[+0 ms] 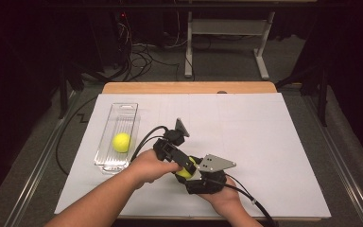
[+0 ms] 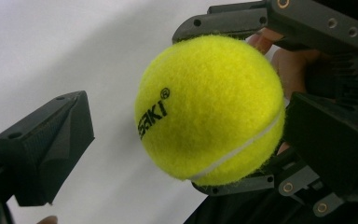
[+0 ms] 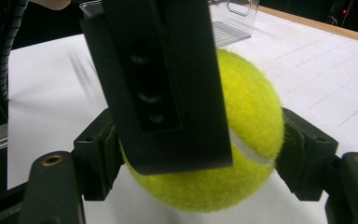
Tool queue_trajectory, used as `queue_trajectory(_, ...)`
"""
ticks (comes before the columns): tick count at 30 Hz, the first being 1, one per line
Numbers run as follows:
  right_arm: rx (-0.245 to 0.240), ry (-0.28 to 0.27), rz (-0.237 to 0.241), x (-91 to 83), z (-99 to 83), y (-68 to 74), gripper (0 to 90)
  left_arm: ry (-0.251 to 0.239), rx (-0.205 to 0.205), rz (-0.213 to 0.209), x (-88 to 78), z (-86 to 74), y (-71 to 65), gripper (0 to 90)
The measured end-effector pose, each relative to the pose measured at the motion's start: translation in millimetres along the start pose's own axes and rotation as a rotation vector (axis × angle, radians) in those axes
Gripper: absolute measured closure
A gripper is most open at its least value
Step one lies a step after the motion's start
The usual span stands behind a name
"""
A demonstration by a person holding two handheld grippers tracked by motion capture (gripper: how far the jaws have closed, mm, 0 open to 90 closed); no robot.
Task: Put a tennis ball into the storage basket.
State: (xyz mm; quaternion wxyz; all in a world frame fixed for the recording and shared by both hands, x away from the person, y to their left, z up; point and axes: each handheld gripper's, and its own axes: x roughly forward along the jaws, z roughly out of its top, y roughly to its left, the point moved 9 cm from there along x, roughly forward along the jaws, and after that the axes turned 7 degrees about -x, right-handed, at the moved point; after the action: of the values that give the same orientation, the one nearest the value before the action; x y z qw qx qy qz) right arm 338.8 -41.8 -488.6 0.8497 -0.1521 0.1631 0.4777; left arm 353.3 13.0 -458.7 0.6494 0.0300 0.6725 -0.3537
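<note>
Tennis ball [image 3: 242, 140] clamped between right gripper [image 3: 200, 158] fingers (left gripper [image 2: 168, 126] fingers wide around it).

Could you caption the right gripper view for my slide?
Right gripper clamps a yellow tennis ball while the left gripper's jaw crosses in front.

A lab-like recording space: paper-covered table [image 1: 264, 142], dark surroundings, loose floor cables [image 1: 142, 59], metal desk frame [image 1: 227, 42].

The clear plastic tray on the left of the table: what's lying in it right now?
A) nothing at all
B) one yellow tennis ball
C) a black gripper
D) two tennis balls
B: the high view shows the clear tray with a single yellow tennis ball resting in it.
</note>
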Motion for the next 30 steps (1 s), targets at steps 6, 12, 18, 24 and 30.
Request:
queue_trajectory(6,-0.001,-0.005,0.002,-0.1,1.8,1.1,26.8,0.012,0.004,-0.007,4.4,-0.2,-2.3,4.0)
queue_trajectory(12,0.001,-0.010,0.003,-0.6,2.7,1.7,26.8,0.010,0.002,-0.016,6.3,0.4,-3.2,5.8)
queue_trajectory(18,0.000,-0.011,0.003,-0.6,2.9,1.6,26.8,0.010,-0.003,-0.038,6.5,-0.8,-4.0,11.9)
queue_trajectory(24,-0.001,-0.007,0.002,-0.4,2.5,1.8,26.8,0.014,-0.001,-0.056,6.1,-1.2,-5.8,18.1)
queue_trajectory(30,0.000,-0.009,0.002,-0.5,2.6,1.8,26.8,0.015,-0.002,-0.059,5.1,-1.6,-6.0,24.7)
